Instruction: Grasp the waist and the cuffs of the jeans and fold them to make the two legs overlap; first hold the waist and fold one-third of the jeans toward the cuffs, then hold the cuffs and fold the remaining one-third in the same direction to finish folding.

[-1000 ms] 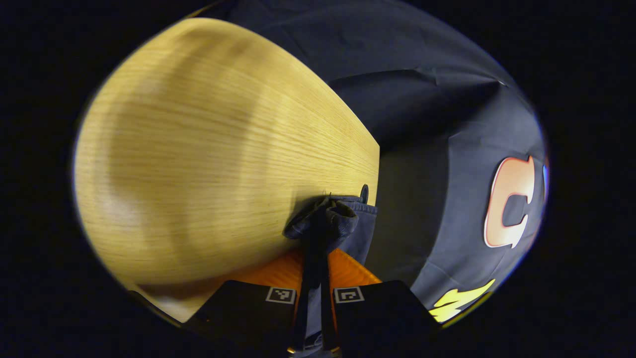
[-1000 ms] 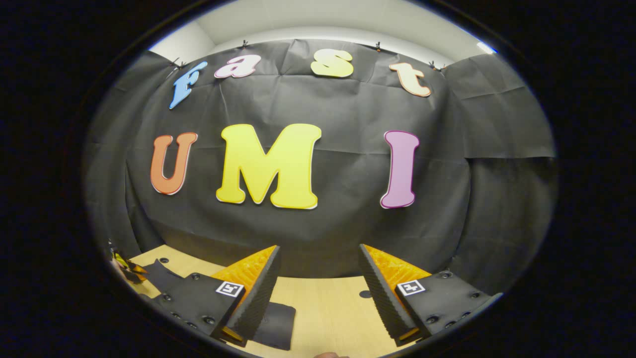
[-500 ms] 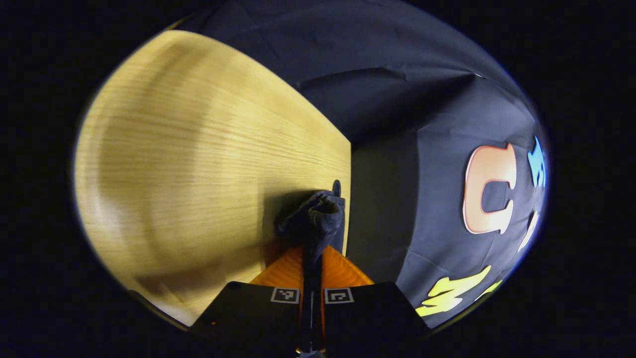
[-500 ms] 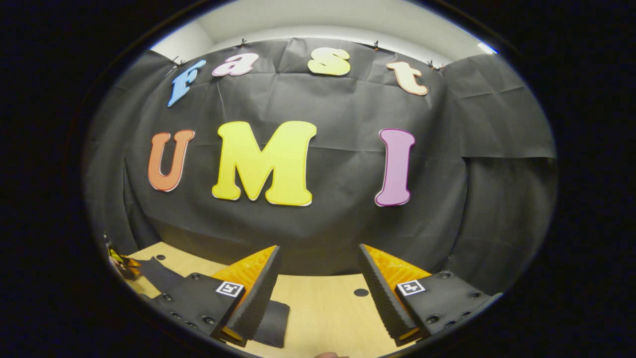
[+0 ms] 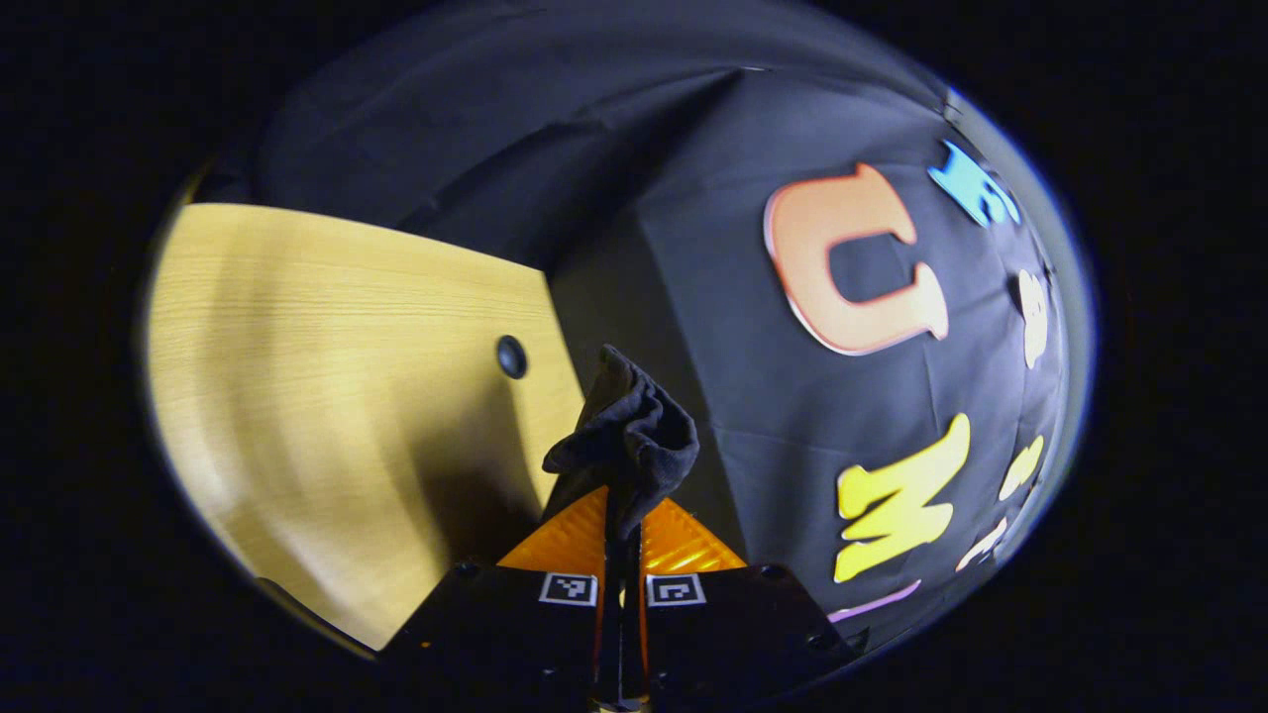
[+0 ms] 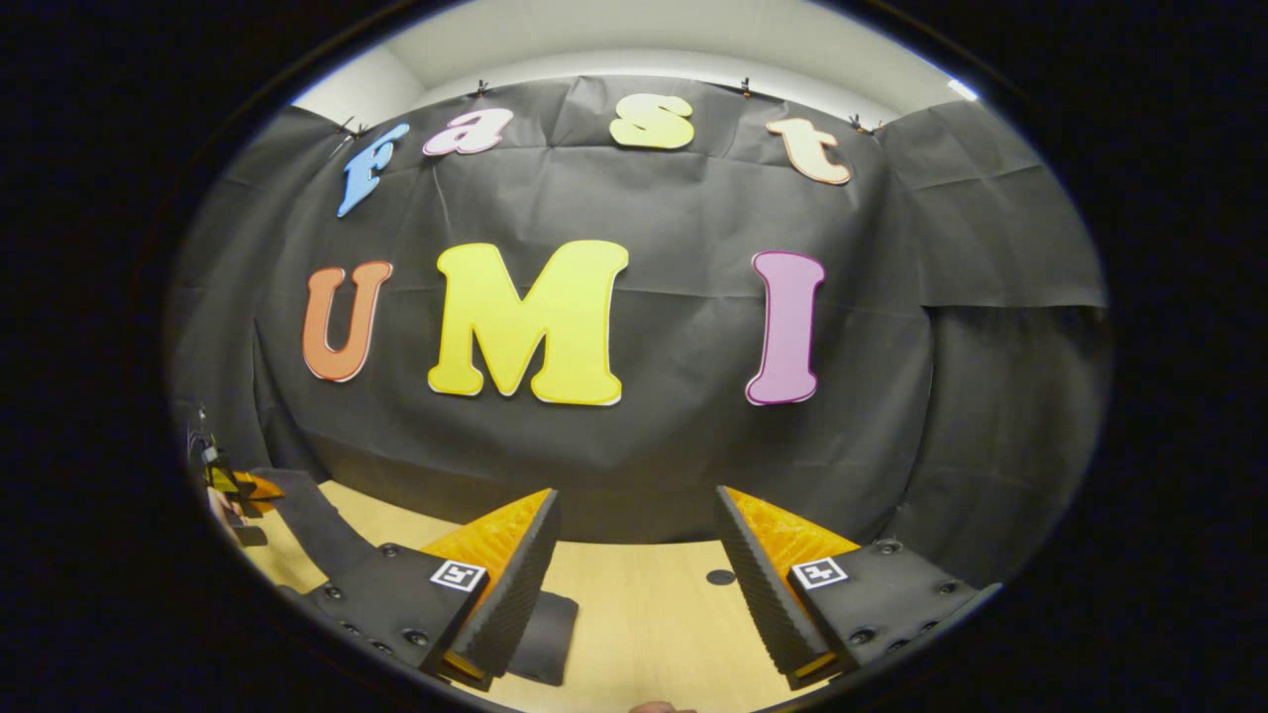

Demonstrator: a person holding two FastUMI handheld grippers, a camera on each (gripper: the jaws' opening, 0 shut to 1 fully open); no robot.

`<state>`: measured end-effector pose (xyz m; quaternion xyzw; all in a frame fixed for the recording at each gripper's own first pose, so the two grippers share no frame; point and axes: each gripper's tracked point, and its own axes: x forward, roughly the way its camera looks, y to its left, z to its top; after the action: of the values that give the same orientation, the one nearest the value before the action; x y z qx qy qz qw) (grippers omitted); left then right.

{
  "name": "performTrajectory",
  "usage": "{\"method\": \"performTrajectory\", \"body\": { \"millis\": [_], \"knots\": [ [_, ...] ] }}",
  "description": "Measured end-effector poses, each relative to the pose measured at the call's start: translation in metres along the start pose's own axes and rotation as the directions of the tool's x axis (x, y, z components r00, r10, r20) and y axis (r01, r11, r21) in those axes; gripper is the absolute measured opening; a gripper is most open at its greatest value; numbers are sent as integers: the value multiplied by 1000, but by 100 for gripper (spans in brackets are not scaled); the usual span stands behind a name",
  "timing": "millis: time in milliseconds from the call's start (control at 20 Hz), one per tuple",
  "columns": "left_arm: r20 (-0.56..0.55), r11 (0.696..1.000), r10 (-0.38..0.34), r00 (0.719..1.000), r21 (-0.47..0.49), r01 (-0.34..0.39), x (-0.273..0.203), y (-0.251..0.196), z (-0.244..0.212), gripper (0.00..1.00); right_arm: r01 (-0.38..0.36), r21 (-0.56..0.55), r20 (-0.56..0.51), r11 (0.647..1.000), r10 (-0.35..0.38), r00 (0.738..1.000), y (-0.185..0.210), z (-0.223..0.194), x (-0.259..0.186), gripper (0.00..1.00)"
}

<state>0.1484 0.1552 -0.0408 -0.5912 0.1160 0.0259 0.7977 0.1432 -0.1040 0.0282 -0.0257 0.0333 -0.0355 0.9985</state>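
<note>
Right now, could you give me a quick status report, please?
Left gripper shut on jeans, bunch lifted above table. Right gripper open, holding nothing. Nothing in the way.

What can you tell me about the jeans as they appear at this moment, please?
The jeans are dark, nearly black soft fabric. In the left gripper view a bunched, creased tuft of them is pinched between the shut fingers of the left hand-held gripper and held above the wooden table. In the right gripper view a dark band of them runs to that gripper.

Orange ribbed jaws, blk mounts w/ 2 markers
</note>
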Motion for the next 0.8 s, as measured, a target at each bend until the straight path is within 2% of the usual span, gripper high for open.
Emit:
{"method": "performTrajectory", "body": {
  "millis": [100,300,350,400,650,800],
  "knots": [
    [-23,998,-56,998,26,57,1,-38,-23,4,1,3,1,1000,-1,1000,-11,-2,-8,93],
    [-79,991,-91,993,96,99,3,-83,-77,4,20,19,4,1000,-20,1000,-39,-1,-19,93],
    [-92,987,-104,990,115,115,2,-93,-91,4,28,23,3,999,-29,1000,-47,-2,-21,96],
    [-113,979,-103,988,163,121,2,-101,-109,4,37,27,-1,999,-37,999,-56,-4,-23,99],
    [-209,932,-124,970,311,186,6,-146,-201,4,80,48,-17,996,-79,997,-93,-9,-34,97],
    [-279,910,-70,958,376,176,7,-136,-264,4,100,59,-22,993,-99,995,-109,-10,-41,96]
  ]
}}
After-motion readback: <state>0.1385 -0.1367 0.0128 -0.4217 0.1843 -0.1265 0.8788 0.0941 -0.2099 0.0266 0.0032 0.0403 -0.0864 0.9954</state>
